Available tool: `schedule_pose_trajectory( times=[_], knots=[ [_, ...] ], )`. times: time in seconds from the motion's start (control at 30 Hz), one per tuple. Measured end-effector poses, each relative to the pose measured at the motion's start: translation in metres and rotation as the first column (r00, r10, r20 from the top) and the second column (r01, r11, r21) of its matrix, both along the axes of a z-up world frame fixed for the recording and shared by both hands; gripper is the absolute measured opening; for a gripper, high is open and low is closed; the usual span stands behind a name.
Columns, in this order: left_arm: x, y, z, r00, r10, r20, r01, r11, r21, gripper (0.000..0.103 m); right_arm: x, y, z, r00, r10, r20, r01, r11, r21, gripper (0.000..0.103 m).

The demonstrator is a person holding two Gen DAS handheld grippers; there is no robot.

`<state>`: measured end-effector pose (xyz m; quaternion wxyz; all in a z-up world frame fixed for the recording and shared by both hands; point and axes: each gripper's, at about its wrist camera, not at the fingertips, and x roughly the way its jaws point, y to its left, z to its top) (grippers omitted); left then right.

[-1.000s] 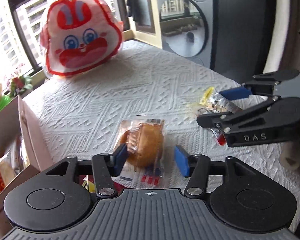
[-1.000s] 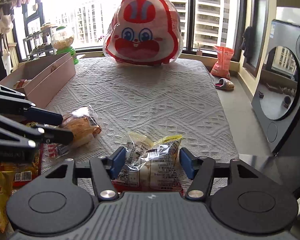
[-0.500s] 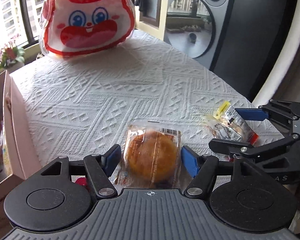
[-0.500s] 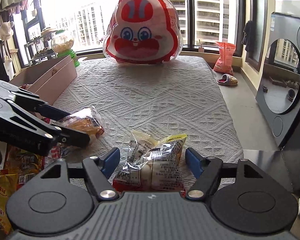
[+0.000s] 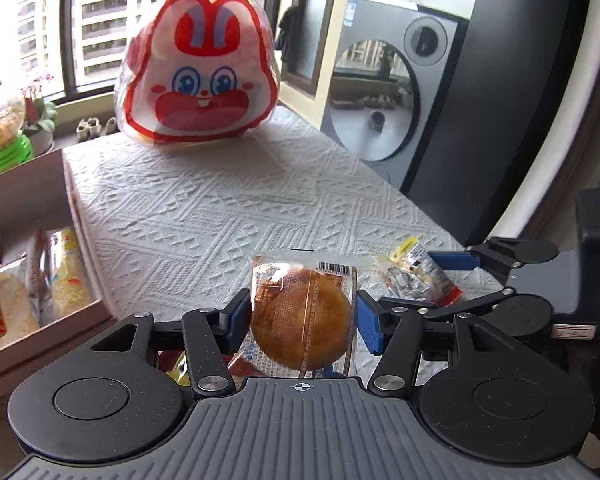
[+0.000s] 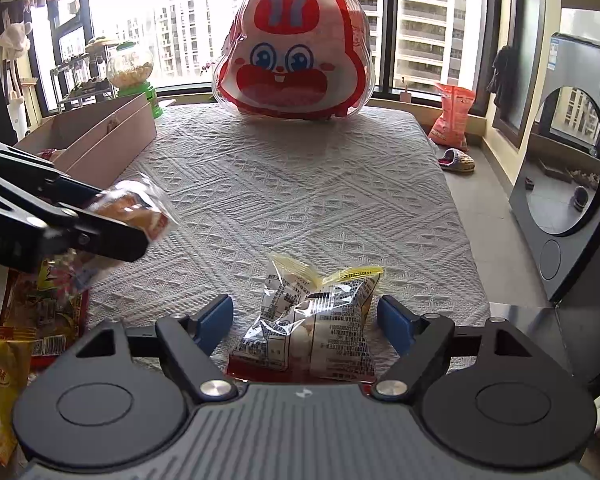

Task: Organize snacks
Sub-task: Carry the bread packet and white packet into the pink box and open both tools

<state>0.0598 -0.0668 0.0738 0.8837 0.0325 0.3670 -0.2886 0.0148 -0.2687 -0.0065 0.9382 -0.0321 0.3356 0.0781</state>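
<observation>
My left gripper (image 5: 302, 314) is shut on a wrapped round brown bun (image 5: 300, 316) and holds it lifted above the white cloth. It also shows in the right wrist view, where the bun (image 6: 140, 210) sticks out of the black jaws. My right gripper (image 6: 306, 320) is open, its blue pads either side of a clear snack packet (image 6: 312, 328) with yellow top that lies on the cloth; the pads stand apart from it. That packet shows in the left wrist view (image 5: 416, 276). An open cardboard box (image 5: 32, 208) with snacks inside stands to the left.
A big red-and-white rabbit-face bag (image 6: 296, 48) stands at the far end of the table. Red and yellow snack packets (image 6: 28, 320) lie at the near left. A grey round-door machine (image 6: 572, 168) stands right of the table. The cardboard box (image 6: 100, 140) runs along the table's left edge.
My left gripper has lifted the bun off the cloth and turned left toward the box. My right gripper has opened wider around the clear packet.
</observation>
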Motion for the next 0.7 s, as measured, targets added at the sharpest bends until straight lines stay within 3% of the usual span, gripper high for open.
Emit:
schedule_pose_trajectory(
  times=[0.1, 0.33, 0.53, 0.63, 0.7],
  knots=[
    [-0.029, 0.034, 0.009, 0.999, 0.035, 0.009, -0.035, 0.998, -0.056, 0.061, -0.008, 0.007, 0.005, 0.999, 0.036, -0.014, -0.036, 0.999, -0.004, 0.061],
    [-0.085, 0.124, 0.006, 0.977, 0.207, -0.053, -0.212, 0.971, -0.112, 0.061, -0.041, 0.049, 0.037, 0.973, 0.232, -0.008, -0.232, 0.971, -0.054, 0.057],
    [-0.099, 0.188, 0.046, 0.911, 0.402, 0.089, -0.375, 0.899, -0.227, 0.061, -0.068, 0.089, 0.109, 0.902, 0.404, 0.154, -0.404, 0.914, -0.034, 0.057],
    [-0.085, 0.207, 0.069, 0.866, 0.475, 0.154, -0.412, 0.855, -0.315, 0.061, -0.066, 0.105, 0.141, 0.868, 0.448, 0.216, -0.459, 0.888, 0.001, 0.057],
    [-0.064, 0.213, 0.079, 0.848, 0.501, 0.173, -0.421, 0.835, -0.354, 0.061, -0.059, 0.115, 0.155, 0.862, 0.450, 0.235, -0.466, 0.885, 0.014, 0.057]
  ],
)
